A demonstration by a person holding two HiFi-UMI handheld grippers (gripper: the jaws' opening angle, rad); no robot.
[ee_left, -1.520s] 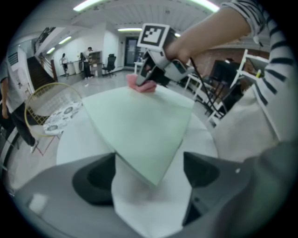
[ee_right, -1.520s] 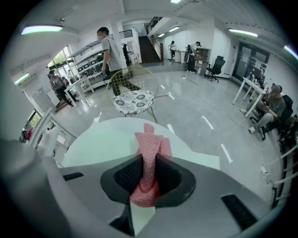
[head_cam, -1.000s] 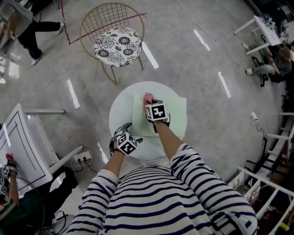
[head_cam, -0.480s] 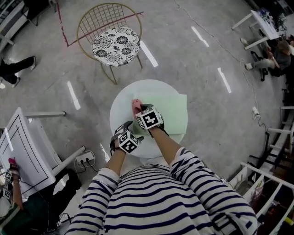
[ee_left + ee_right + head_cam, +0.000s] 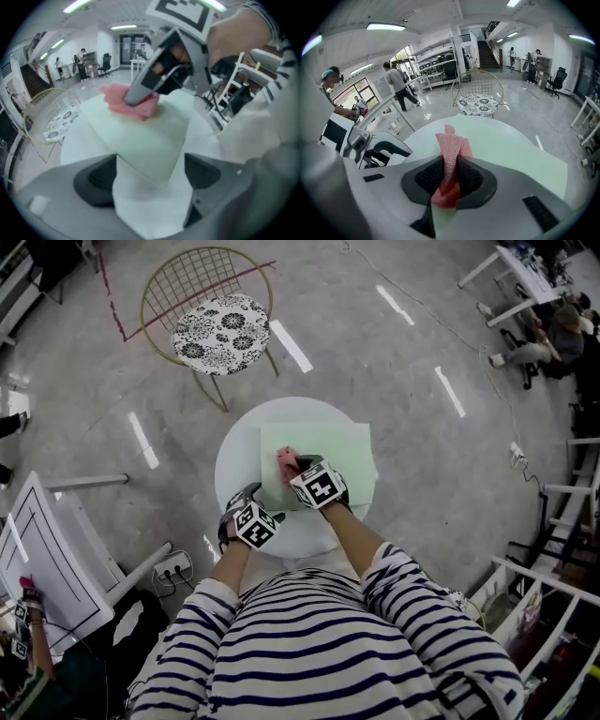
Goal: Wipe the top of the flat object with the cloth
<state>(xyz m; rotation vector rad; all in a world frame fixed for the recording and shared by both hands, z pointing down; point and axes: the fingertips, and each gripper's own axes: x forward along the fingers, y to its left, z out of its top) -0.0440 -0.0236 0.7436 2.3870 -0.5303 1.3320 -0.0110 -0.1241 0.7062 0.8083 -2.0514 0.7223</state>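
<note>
The right gripper (image 5: 449, 178) is pinching the cloth (image 5: 451, 143) on the mat (image 5: 330, 442), near the table's (image 5: 238, 457) middle; the left gripper (image 5: 149, 177) is gaping around the mat's corner; pressing flat and sweeping slowly looks best.

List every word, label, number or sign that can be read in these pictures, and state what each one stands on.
No text can be read in any view.
The left gripper carries a cube with black-and-white square markers: patterns, not letters.
The right gripper carries a cube of the same kind.
The cloth, flat mat and table show no print.
</note>
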